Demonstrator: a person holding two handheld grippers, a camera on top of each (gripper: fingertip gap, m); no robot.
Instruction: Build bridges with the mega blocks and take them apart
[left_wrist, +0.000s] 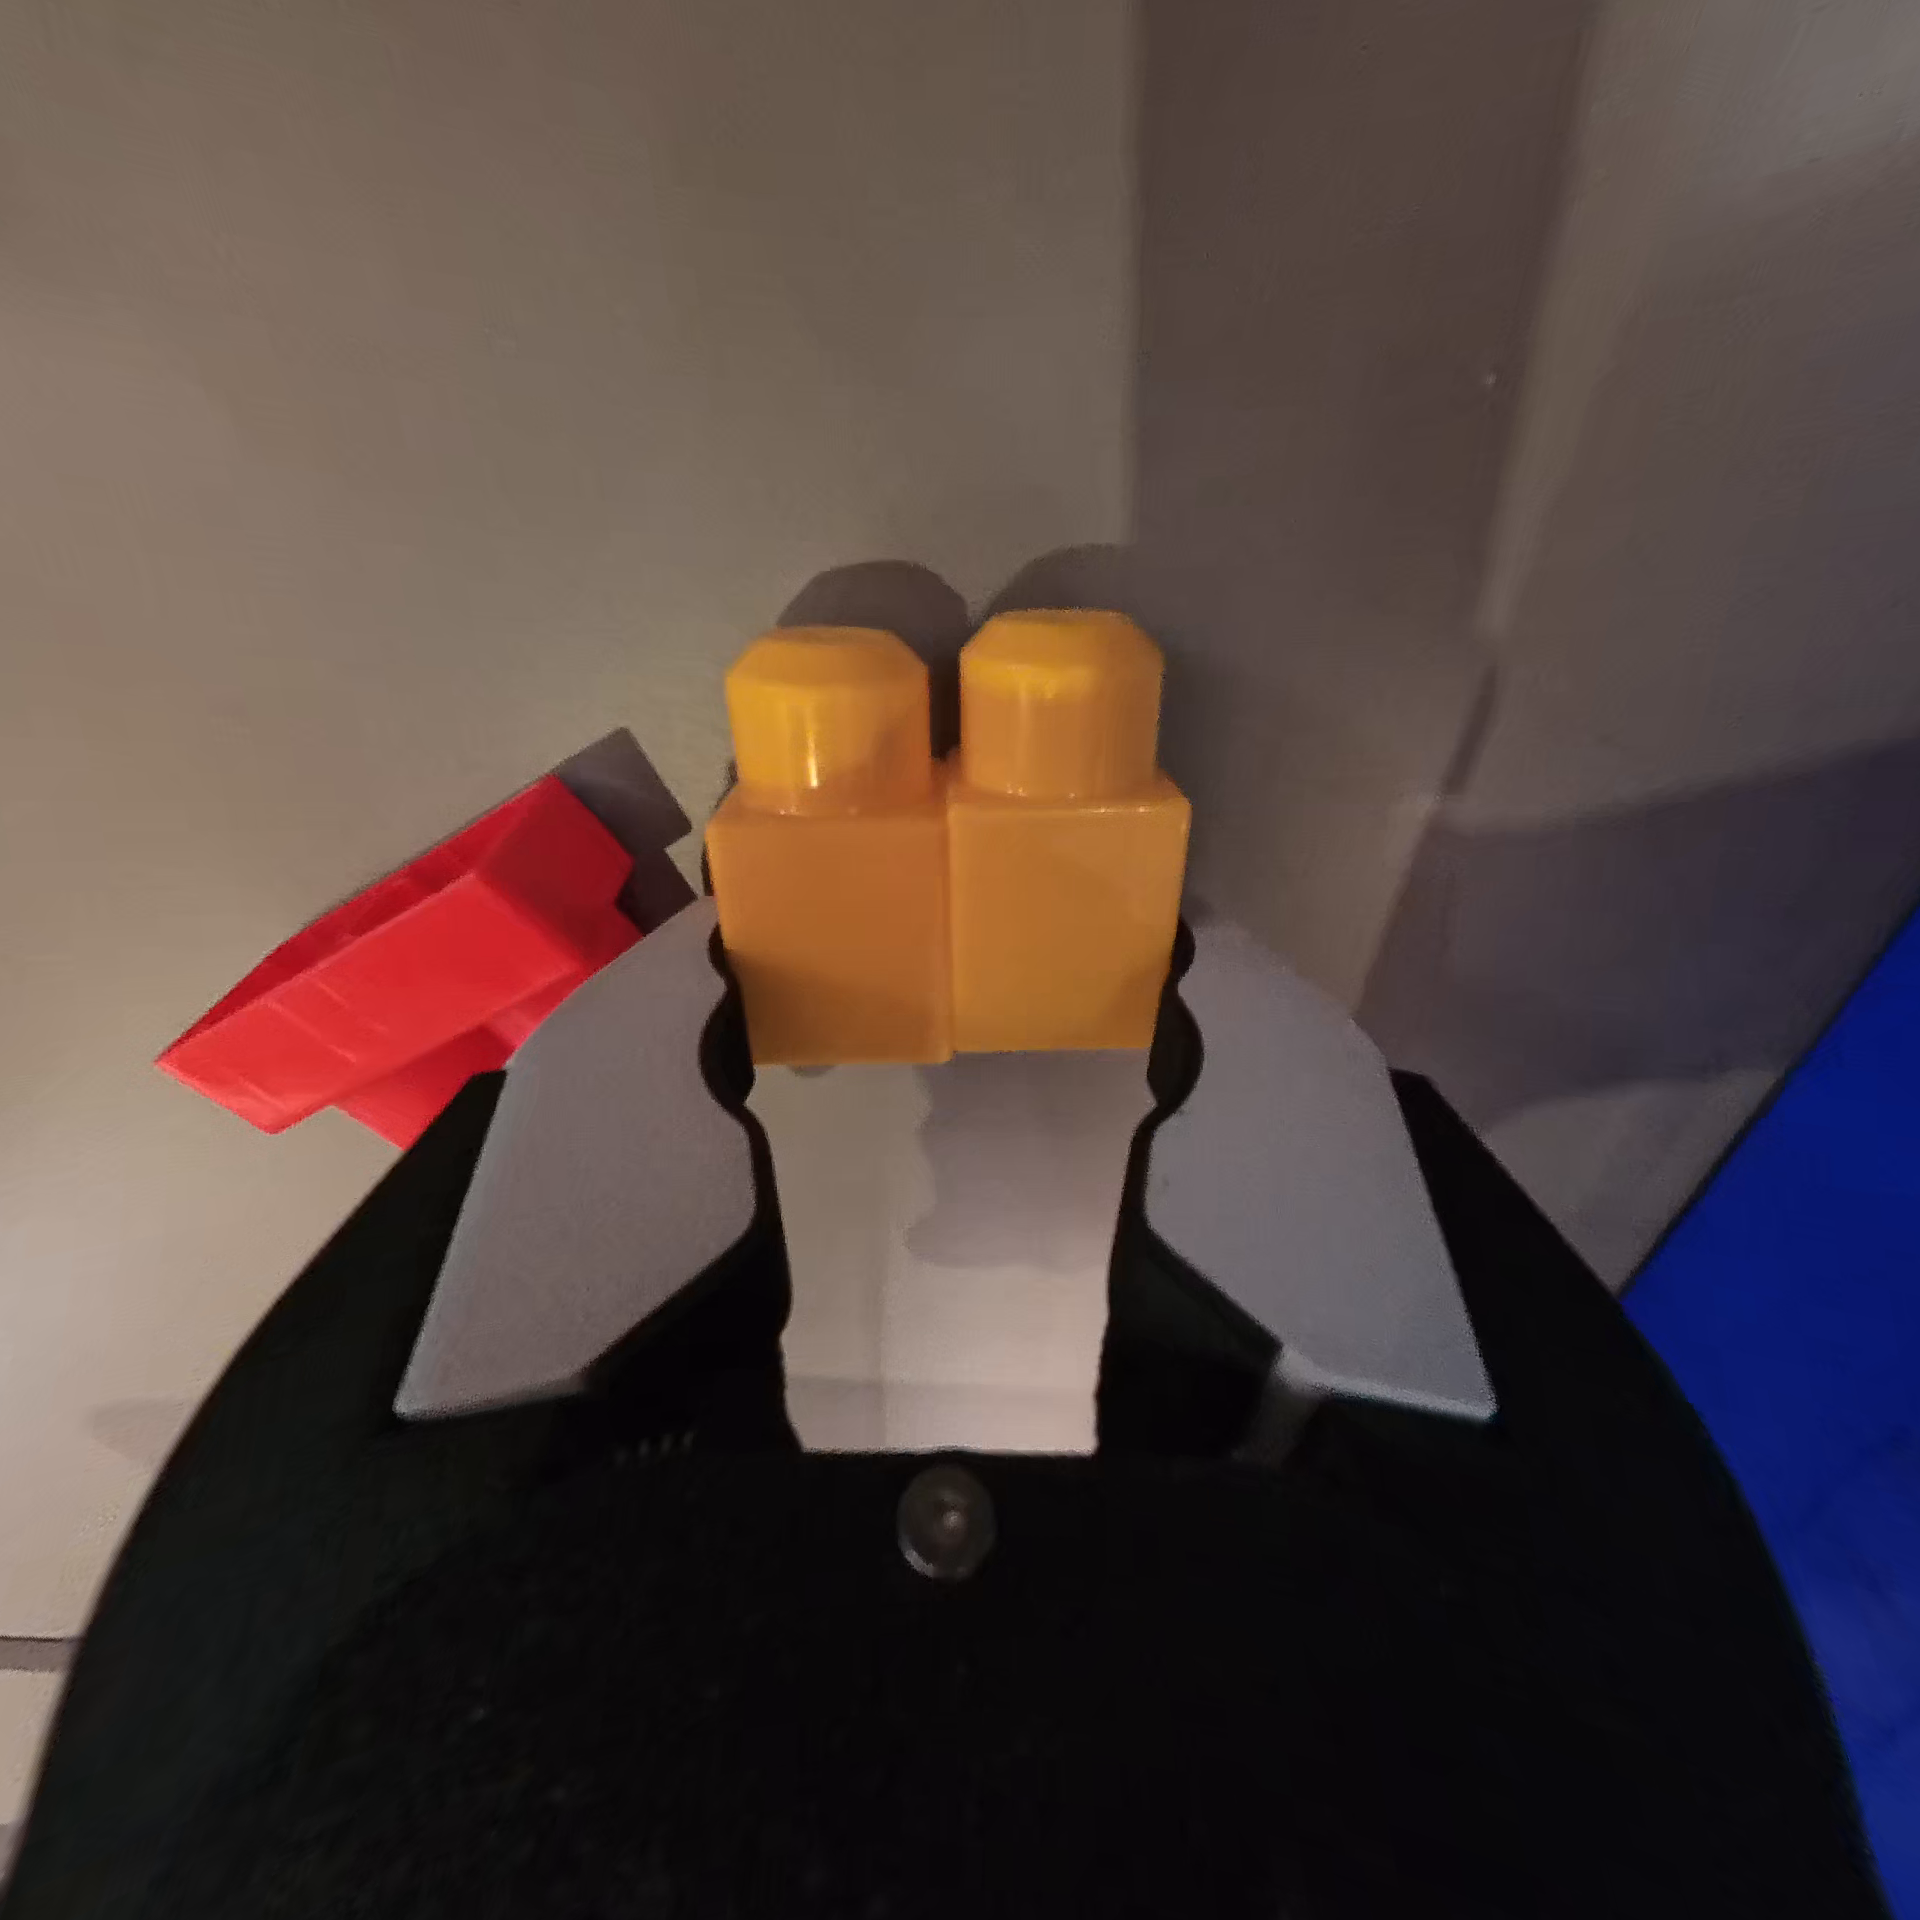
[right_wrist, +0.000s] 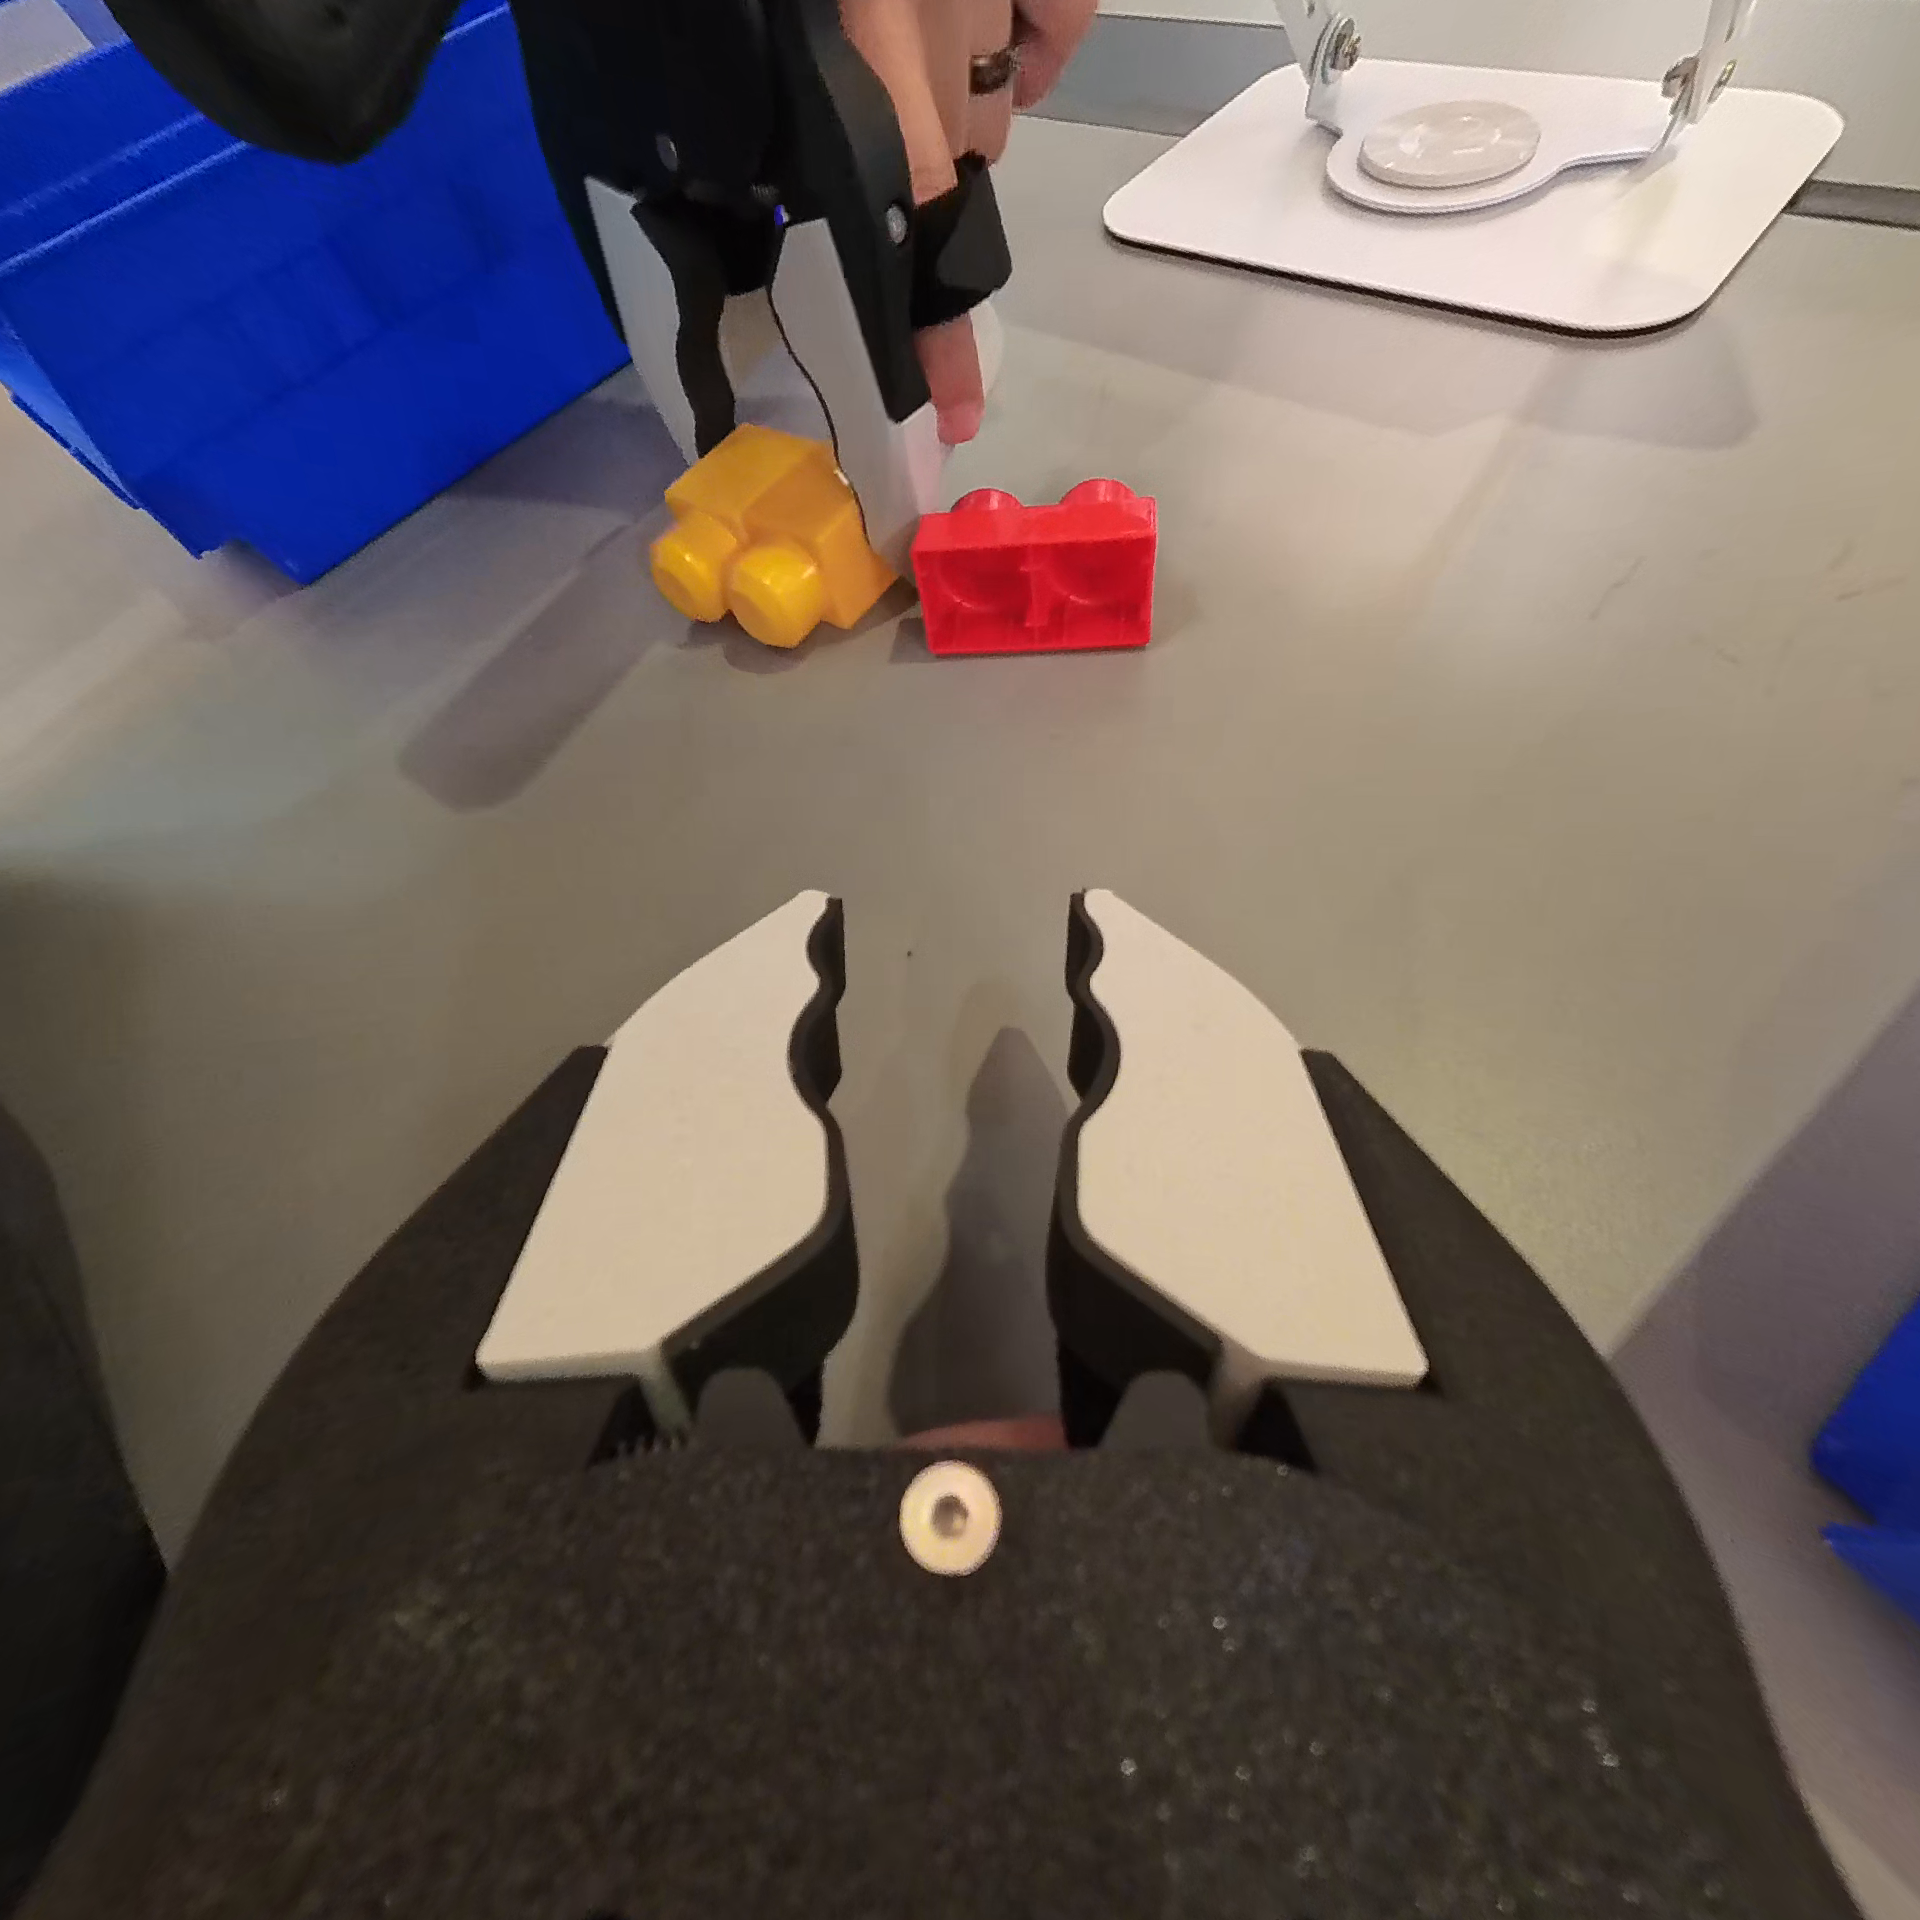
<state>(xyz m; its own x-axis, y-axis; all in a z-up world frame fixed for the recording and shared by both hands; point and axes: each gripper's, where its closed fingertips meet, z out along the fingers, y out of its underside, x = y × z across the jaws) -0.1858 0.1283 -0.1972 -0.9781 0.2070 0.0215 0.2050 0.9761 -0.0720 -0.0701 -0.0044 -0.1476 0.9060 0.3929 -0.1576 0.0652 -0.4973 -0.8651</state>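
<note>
Two blocks lie loose: left claw (right_wrist: 790, 457) pinching the yellow block (right_wrist: 769, 540) beside the red block (right_wrist: 1034, 566), right claw (right_wrist: 954, 914) spread, empty; lifting likely comes next.

grey table (right_wrist: 1351, 727) | blue bin (right_wrist: 260, 312) far left | white stand base (right_wrist: 1299, 229) far right on table

Lab-like workspace: grey table (right_wrist: 1351, 727), blue bin (right_wrist: 260, 312).
</note>
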